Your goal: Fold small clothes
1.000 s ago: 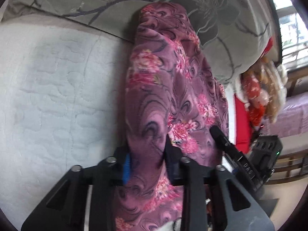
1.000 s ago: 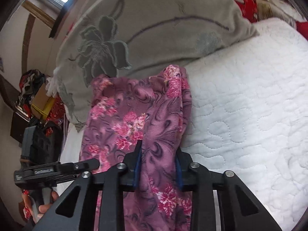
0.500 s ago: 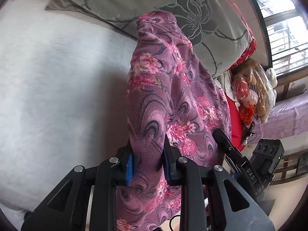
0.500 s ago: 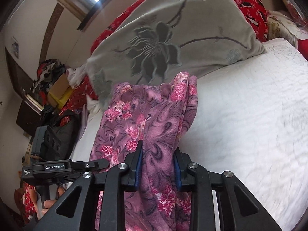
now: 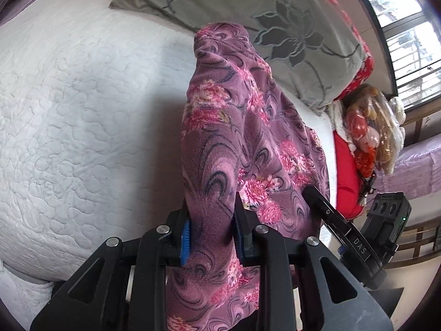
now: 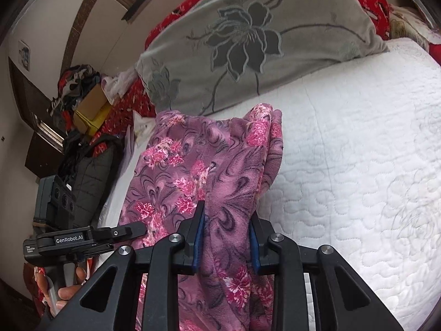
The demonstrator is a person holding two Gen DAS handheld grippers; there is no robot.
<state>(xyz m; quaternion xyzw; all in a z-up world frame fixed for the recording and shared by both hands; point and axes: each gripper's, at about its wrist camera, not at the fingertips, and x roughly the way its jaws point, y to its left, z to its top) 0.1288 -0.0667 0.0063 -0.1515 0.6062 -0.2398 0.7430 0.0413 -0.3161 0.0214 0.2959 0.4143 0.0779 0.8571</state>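
Both my left gripper (image 5: 210,226) and right gripper (image 6: 226,234) have fingers clamped on the floral fleece garment (image 5: 220,127), lifted toward twelve o'clock over the bed (image 5: 69,124); I judge folding barely begun.

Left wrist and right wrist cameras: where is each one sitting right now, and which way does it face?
Left wrist: on the left gripper, looking down along its fingers at the purple floral garment clamped there, with the white quilt beyond; the right gripper shows at right.
Right wrist: on the right gripper, facing down over the same garment toward the grey pillow; the left gripper and the hand holding it show at lower left.
Shared: garment, quilt, pillow.
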